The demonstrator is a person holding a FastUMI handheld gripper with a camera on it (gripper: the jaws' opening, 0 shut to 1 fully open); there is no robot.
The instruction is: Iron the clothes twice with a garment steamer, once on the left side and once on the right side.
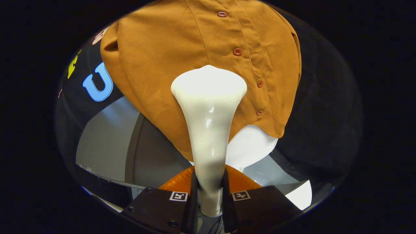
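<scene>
A cream-white garment steamer [209,110] runs forward from between my fingers, its handle pinched by both of them. My gripper [210,191] is shut on that handle. The steamer's wide head lies against an ochre-brown buttoned shirt [169,55], just left of the button placket [237,51]. The shirt hangs on a white mannequin torso [250,146], whose bare lower part shows below the hem. The steamer head hides the cloth directly behind it.
The black booth cloth [325,107] hangs behind and to the right of the shirt. A grey panel [107,139] stands to the lower left, beyond the fingers. A bright white patch [300,195] lies at the lower right.
</scene>
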